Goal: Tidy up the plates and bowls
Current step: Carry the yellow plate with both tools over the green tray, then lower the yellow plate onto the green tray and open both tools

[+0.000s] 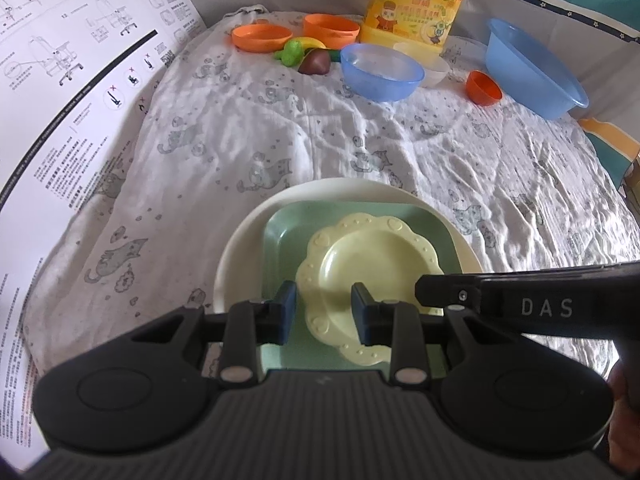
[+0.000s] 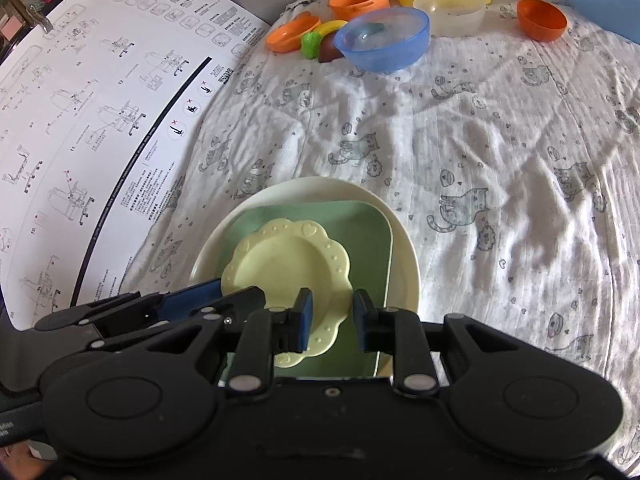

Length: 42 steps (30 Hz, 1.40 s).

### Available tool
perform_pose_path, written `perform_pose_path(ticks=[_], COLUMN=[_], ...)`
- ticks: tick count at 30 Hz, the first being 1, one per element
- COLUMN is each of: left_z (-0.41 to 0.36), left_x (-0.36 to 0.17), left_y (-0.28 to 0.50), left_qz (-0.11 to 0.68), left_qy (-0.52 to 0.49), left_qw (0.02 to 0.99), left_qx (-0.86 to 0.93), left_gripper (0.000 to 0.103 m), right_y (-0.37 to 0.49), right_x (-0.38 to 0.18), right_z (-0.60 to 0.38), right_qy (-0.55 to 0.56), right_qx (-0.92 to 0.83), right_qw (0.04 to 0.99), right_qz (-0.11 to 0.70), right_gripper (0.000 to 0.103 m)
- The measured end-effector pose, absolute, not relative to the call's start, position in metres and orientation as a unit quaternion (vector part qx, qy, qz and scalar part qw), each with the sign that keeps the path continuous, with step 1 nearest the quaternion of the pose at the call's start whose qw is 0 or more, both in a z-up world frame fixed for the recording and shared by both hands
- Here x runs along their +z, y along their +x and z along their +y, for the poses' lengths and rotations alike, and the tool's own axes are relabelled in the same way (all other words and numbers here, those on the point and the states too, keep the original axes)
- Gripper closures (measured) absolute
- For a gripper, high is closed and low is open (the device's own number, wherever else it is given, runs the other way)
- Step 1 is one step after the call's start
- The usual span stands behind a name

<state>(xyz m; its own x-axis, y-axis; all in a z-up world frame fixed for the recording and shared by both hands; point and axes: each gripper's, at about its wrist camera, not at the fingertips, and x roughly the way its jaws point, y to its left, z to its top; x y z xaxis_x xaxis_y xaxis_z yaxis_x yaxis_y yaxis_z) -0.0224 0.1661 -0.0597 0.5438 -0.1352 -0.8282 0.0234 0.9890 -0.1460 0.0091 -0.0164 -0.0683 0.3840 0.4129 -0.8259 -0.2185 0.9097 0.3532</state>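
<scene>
Both grippers hang low over the white plate (image 1: 248, 248), which sits at the near end of the cat-print cloth (image 1: 280, 128) and carries 2 more pieces: a green square plate (image 1: 288, 232) lying in it and a pale yellow scalloped plate (image 1: 376, 256) on top, pushed toward the near side. The left gripper (image 1: 324, 312) has its jaws narrowly apart over the yellow plate's near-left rim, and the right gripper (image 2: 332, 316) stands the same way over its near-right rim. Neither looks clamped on anything, since the plate shows flat through each gap. The bowls are well beyond the white plate: a blue bowl (image 1: 382, 72), a clear bowl (image 1: 436, 68), a small orange bowl (image 1: 484, 88), a larger orange bowl (image 1: 330, 30) and a big blue basin (image 1: 536, 68), with toy fruit (image 1: 308, 54) and a yellow jug (image 1: 416, 4) among them. An instruction sheet (image 1: 80, 80) lies left of the white plate. I judge the risk is in the stack itself. The yellow plate is light and off-centre, so a nudge from either gripper could skid it off the green one. A pinch on only 1 rim may tip it. The 2 grippers are also close enough to knock together.
</scene>
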Motion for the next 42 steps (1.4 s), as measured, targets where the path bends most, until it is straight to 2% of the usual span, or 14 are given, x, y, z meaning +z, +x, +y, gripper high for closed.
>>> perform_pose_path(ticks=[10,12,15,16,17,18,19,20,21,22,25,42], left_z=[0.166,0.165,0.166,0.168,0.171,0.174,0.177,0.182,0.186,0.189,0.195,0.182], left_x=[-0.067,-0.066,-0.062,-0.058,-0.055,-0.051,-0.048,-0.045,-0.042,-0.039,-0.037,-0.04], left_y=[-0.018,-0.018,-0.02,-0.021,-0.022,-0.024,-0.025,-0.027,-0.029,-0.031,-0.033,-0.031], left_qz=[0.482,0.478,0.471,0.465,0.46,0.454,0.448,0.442,0.435,0.431,0.434,0.45], left_qy=[-0.059,-0.053,-0.051,-0.053,-0.055,-0.055,-0.054,-0.053,-0.055,-0.059,-0.058,-0.042], left_qw=[0.873,0.876,0.88,0.883,0.886,0.889,0.892,0.896,0.899,0.9,0.899,0.892], left_qx=[-0.044,-0.04,-0.034,-0.031,-0.027,-0.014,-0.002,0.009,0.014,0.016,0.019,0.017], left_gripper=[0.072,0.069,0.059,0.055,0.045,0.037,0.022,0.009,0.004,0.0,0.0,0.0], right_y=[0.014,0.014,0.015,0.015,0.014,0.014,0.013,0.012,0.01,0.008,0.002,-0.002], right_x=[-0.073,-0.072,-0.068,-0.065,-0.062,-0.059,-0.055,-0.052,-0.049,-0.047,-0.042,-0.041], right_z=[-0.014,-0.015,-0.018,-0.021,-0.023,-0.025,-0.028,-0.032,-0.035,-0.038,-0.042,-0.054], right_qy=[0.091,0.089,0.092,0.094,0.096,0.095,0.093,0.091,0.09,0.088,0.076,0.077], right_qx=[0.192,0.192,0.191,0.191,0.192,0.189,0.186,0.184,0.184,0.185,0.185,0.168], right_qw=[0.826,0.829,0.833,0.835,0.837,0.842,0.847,0.852,0.857,0.861,0.867,0.869], right_qz=[0.523,0.518,0.511,0.508,0.503,0.497,0.489,0.481,0.473,0.466,0.456,0.46], right_gripper=[0.076,0.076,0.074,0.069,0.065,0.055,0.04,0.031,0.014,0.007,0.0,0.0])
